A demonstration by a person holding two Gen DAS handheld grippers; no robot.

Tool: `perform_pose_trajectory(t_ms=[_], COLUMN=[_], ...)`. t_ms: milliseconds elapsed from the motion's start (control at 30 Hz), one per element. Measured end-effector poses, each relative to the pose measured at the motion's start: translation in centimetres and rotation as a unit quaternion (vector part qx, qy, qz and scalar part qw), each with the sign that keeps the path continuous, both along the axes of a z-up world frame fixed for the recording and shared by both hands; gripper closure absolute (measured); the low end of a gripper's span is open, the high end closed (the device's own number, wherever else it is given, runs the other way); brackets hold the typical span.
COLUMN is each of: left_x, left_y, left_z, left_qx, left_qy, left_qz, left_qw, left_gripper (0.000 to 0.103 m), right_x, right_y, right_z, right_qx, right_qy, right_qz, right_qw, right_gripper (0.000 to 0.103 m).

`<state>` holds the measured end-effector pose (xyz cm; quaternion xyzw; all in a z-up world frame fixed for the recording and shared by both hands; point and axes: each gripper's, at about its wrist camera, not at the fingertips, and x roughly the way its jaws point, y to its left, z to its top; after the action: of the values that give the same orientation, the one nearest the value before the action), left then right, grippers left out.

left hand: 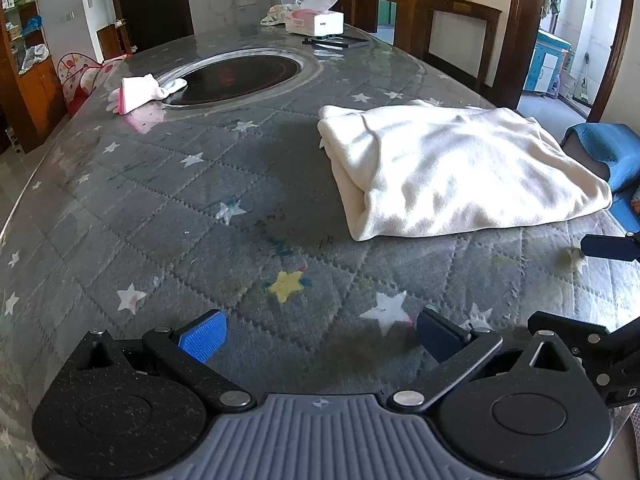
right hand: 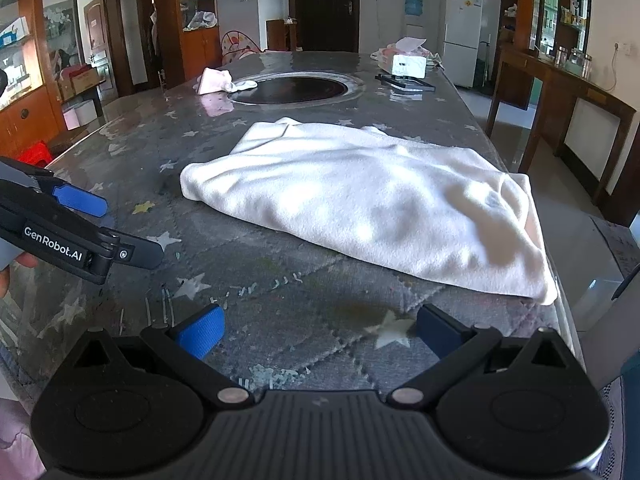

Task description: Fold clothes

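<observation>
Left gripper point(left hand: 320, 338): black frame, blue-padded tongs spread wide, holding nothing; hovers over bare table, nearer than the garment.
Right gripper point(right hand: 320, 334): same build, tongs spread, empty; just short of the garment's near edge.
Table point(left hand: 140, 208): grey quilted cover with star print under a glossy clear sheet.
Cream fleece garment point(right hand: 360, 196): lies on the table just beyond both grippers, already doubled over, layered edges showing.
Handling (judgement): soft, light, limp; will sag and drape. The glossy sheet may let it slide.
Grip (judgement): pinch the near corners, through all layers.
Round dark inset hob point(left hand: 240, 76): beyond the garment.
White tissue box point(left hand: 316, 20): farther still, near the far edge.
</observation>
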<state>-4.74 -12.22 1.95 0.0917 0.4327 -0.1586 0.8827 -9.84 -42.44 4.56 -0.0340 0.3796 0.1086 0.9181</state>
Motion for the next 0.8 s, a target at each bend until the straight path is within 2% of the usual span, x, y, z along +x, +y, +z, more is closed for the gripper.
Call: perform_pose_trajectory(t_ms=[400,667,800], left_x=[-0.2,-0.6,-0.9], left_y=[-0.05,-0.06,-0.16], left_z=[0.03,0.09,0.16], left_qx=[0.003,0.006,0.007], left_qy=[0.003,0.006,0.006], left_qz=[0.009,0.012,0.019], left_qw=[1.0,0.9999,0.9998], left_gripper=[0.0,0.0,0.0], right_x=[-0.38,-0.34,-0.43], right_y=[0.21,0.65,0.74], right_z=[-0.14,0.11,0.23], right_qx=[0.003,0.002,0.009], right_qy=[-0.012,-0.001,0.001], right_qz=[-0.009,0.015,0.008], right_qw=[1.0,1.0,1.0], right_gripper=[0.0,0.0,0.0])
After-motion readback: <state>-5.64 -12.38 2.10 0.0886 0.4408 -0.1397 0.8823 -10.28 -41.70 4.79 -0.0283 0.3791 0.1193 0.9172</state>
